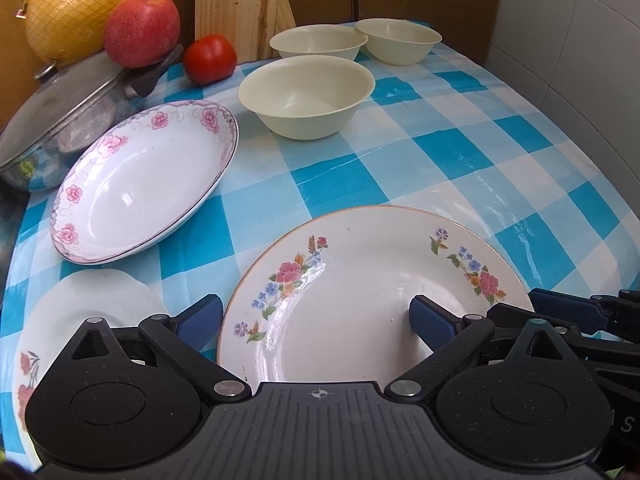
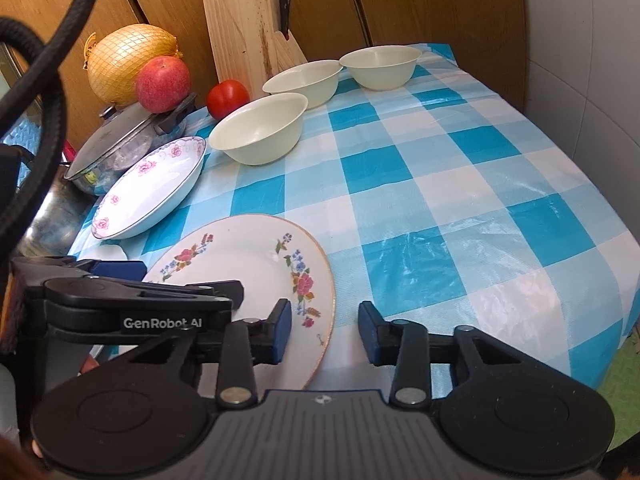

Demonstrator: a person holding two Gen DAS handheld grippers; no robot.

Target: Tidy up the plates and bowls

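Left gripper point(image 1: 318, 320) wide, right gripper point(image 2: 325, 332) wide; both straddle floral plate point(image 1: 360, 280) rim; we judge it glazed, slippery, brittle: pinch rim.

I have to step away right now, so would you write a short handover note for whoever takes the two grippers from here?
Left gripper: open, empty, jaws straddling the near-left rim of the flowered plate.
Right gripper: open, empty, jaws straddling the same plate's right rim.
Neither has closed on it.
Pink-rimmed deep plate lies separately to the left, beside the pot. Another white plate sits at the near-left edge.
Three cream bowls: one nearer, two behind, all separate, unstacked.
Done: nothing stacked.
Left: probably stack the plates and nest the bowls.
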